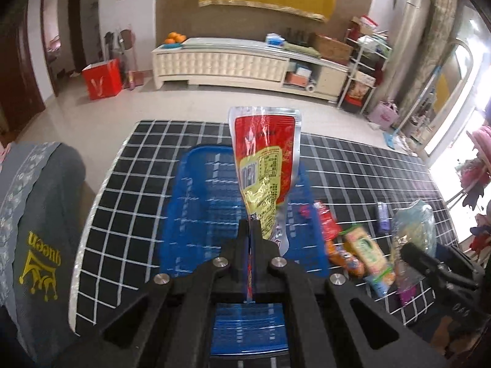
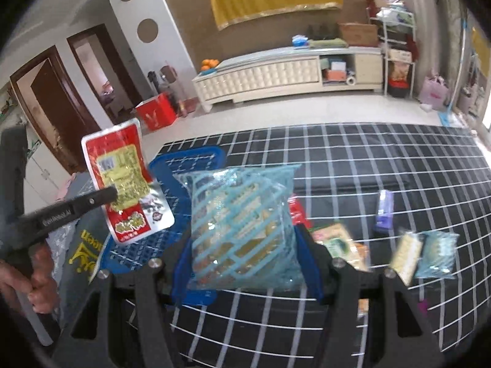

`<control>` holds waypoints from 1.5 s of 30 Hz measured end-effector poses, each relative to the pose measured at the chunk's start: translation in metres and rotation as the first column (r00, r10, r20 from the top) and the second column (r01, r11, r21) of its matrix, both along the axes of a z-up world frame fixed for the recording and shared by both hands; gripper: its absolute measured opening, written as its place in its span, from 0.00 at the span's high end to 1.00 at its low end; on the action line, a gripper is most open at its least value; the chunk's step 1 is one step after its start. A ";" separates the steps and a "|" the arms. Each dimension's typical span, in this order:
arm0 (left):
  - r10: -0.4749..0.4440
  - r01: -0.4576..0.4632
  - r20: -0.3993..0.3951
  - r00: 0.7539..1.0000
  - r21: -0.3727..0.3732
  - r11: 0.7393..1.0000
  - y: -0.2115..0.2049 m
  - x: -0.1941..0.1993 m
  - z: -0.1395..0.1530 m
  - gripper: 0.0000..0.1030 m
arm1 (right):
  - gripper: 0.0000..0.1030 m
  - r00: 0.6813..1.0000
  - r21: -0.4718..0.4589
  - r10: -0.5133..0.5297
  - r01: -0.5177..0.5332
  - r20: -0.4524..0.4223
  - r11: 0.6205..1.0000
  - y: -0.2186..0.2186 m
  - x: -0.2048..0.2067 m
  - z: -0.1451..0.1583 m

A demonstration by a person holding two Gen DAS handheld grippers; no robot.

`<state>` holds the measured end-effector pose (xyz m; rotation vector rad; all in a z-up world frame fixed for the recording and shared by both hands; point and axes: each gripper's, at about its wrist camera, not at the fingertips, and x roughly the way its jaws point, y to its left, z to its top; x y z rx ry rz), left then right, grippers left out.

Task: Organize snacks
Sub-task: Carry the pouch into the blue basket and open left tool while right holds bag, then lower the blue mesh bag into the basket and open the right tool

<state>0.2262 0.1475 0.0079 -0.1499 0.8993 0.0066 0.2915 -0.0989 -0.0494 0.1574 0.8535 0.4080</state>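
Pinching a red-and-yellow snack pouch (image 1: 264,165) by one edge, the left gripper (image 1: 250,230) has its jaws fully clenched on the foil; the pouch stands up ahead of the fingertips, over the blue plastic basket (image 1: 199,190). The basket sits directly beneath and beyond this claw on the black grid-patterned tablecloth (image 1: 132,190). Left of the claw, a grey cushion with a yellow crown print (image 1: 40,230) lies at the table edge.

Right wrist view: the same pouch (image 2: 125,184) hangs to the left of the right gripper (image 2: 242,245), above the basket's left part (image 2: 184,159), with the person's hand (image 2: 33,279) at the lower left on the other tool's handle. The right gripper holds a clear bag with light-blue stripes (image 2: 242,227) between its part-spread fingers; the bag fills the gap and sits in front of the basket's near right corner.

Right of this claw, loose on the cloth: a green-and-orange packet (image 2: 337,242) just beside the right finger, a small purple packet (image 2: 385,208) farther out, then a pale yellow packet (image 2: 406,253) touching a small light-blue striped packet (image 2: 437,254).
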 end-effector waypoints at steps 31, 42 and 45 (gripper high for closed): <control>-0.033 0.050 -0.116 0.993 0.145 0.988 0.012 0.040 -0.086 0.56 | 0.36 0.996 -0.046 0.015 -0.019 -0.085 0.999 0.044 -0.005 -0.033; -0.040 0.048 -0.078 0.996 0.101 0.994 0.012 0.026 -0.066 0.48 | 0.36 0.996 -0.023 0.024 -0.026 -0.083 0.999 0.042 -0.003 -0.026; -0.057 0.062 -0.054 0.997 0.091 0.994 0.013 0.019 -0.051 0.46 | 0.36 0.997 -0.018 0.030 -0.031 -0.076 0.999 0.045 -0.002 -0.023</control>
